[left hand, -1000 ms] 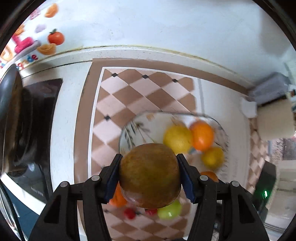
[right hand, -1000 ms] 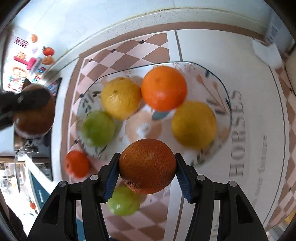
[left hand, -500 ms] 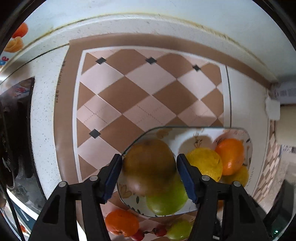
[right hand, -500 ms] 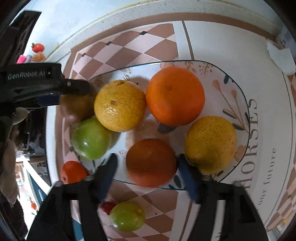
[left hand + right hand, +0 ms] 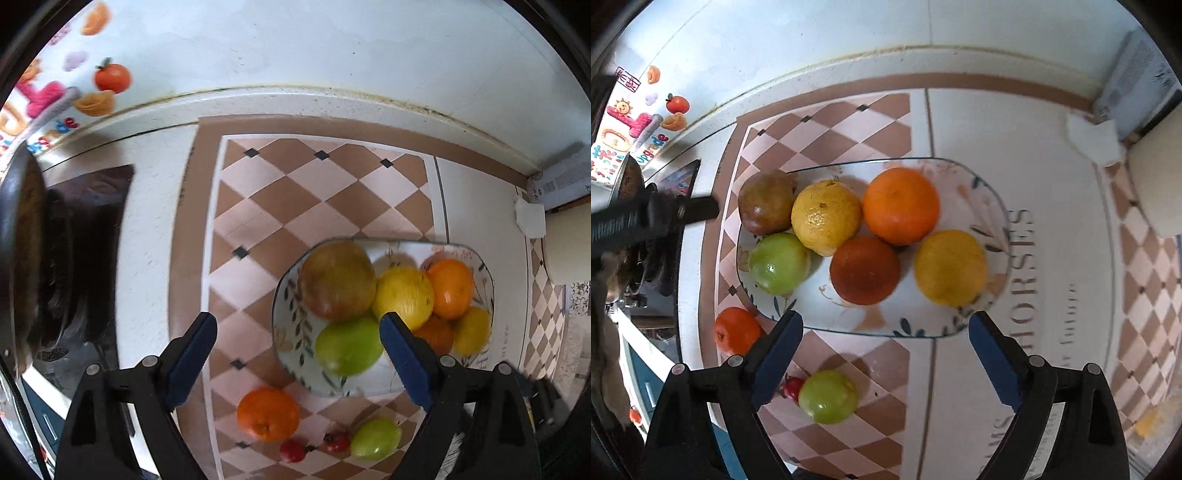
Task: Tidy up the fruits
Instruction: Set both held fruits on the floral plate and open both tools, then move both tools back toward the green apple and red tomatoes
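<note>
A patterned glass plate [image 5: 997,206] [image 5: 291,295] holds several fruits: a brown-red pomegranate [image 5: 766,206] [image 5: 336,280], a green apple [image 5: 779,264] [image 5: 349,345], two yellow citrus, a bright orange [image 5: 901,205] and a dark orange [image 5: 864,269]. Loose on the checkered mat lie an orange [image 5: 267,413] [image 5: 737,330], a green apple [image 5: 827,397] [image 5: 375,437] and small red fruits [image 5: 291,450]. My left gripper [image 5: 297,354] is open and empty, left of the plate. My right gripper [image 5: 886,350] is open and empty, above the plate's near rim.
A dark pan and stove [image 5: 33,258] stand at the left. The white wall with fruit stickers [image 5: 110,77] runs along the back. A white paper scrap [image 5: 1093,140] and a grey box lie at the back right. A counter mat with lettering [image 5: 1023,266] lies under the plate's right side.
Both grippers opened and released their fruits onto the plate: the left the pomegranate, the right the dark orange. Both then pulled back from the plate.
</note>
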Tool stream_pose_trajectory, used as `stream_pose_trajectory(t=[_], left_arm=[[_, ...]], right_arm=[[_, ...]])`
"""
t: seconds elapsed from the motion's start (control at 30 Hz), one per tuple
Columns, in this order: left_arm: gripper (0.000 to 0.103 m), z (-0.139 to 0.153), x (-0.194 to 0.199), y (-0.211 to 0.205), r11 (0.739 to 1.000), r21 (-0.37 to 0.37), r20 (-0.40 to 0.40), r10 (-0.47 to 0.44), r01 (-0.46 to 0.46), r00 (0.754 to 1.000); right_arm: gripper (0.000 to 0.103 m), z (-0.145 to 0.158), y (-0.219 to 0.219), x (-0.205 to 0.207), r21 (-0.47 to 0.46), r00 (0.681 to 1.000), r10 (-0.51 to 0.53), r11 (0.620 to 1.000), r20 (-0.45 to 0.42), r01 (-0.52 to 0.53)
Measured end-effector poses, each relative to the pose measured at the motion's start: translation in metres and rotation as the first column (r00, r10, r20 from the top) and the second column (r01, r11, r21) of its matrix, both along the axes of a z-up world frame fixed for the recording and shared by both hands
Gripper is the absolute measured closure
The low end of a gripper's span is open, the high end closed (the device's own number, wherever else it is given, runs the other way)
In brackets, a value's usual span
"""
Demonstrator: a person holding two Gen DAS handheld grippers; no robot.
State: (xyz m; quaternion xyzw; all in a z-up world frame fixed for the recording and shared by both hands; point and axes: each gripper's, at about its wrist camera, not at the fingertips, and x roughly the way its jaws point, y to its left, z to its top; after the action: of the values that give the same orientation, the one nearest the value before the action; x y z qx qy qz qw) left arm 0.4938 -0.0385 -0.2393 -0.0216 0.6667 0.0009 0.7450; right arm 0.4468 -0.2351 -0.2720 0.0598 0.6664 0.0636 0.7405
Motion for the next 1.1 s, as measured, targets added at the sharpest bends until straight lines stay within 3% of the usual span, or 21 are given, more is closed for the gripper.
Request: stream_pose_trajectory(t=[0.53, 1.1], left_arm=[[0.013, 0.058, -0.095, -0.013, 0.999, 0.044, 0.158, -0.009, 0.002, 0.987], [0.013, 0.150, -0.171, -0.025, 0.999, 0.029, 0.336, -0.053, 0.046, 0.940]], right_arm=[[0.009, 0.068, -0.025, -0.053, -0.036, 0.990, -0.053, 0.998, 0.128, 0.058], [0.009, 0.177, -0.028, -0.129, -0.012, 0.948, -0.031, 0.999, 0.316, 0.037]])
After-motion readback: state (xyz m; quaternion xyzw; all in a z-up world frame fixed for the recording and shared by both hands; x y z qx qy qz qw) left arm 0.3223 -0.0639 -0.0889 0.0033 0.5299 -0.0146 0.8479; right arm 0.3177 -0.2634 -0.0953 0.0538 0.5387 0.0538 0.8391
